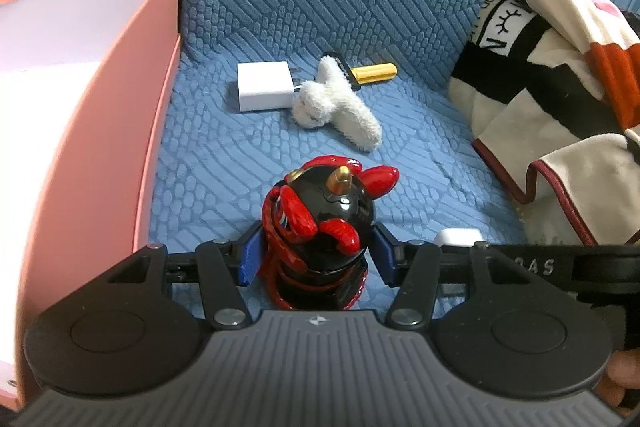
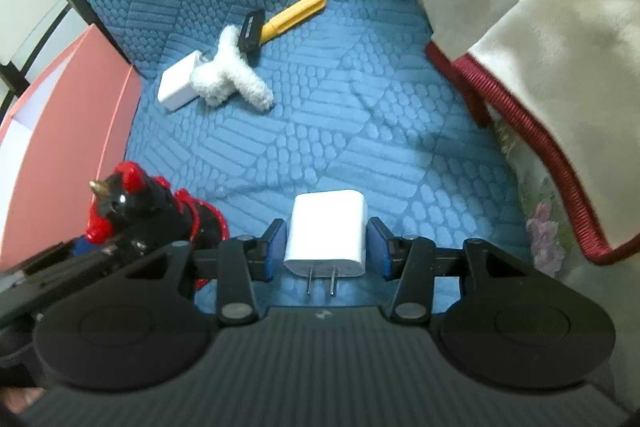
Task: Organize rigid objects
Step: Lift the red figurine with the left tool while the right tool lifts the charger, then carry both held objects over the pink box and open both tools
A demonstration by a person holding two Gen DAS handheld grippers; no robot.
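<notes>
A red and black horned figurine (image 1: 320, 211) stands on the blue quilted seat (image 1: 224, 167). My left gripper (image 1: 316, 259) is around its body, blue pads against both sides. In the right wrist view the figurine (image 2: 132, 203) shows at the lower left. A white plug charger (image 2: 328, 227) lies with its prongs toward the camera, and my right gripper (image 2: 326, 247) is shut on it, a pad touching each side. A corner of that charger (image 1: 456, 237) shows in the left wrist view.
A pink box (image 1: 100, 87) with a pale inside stands at the left. Farther back lie a second white charger (image 1: 264, 87), a white fluffy piece (image 1: 340, 107) and a yellow-handled razor (image 1: 376, 71). A cream, black and orange blanket (image 1: 560, 67) covers the right side.
</notes>
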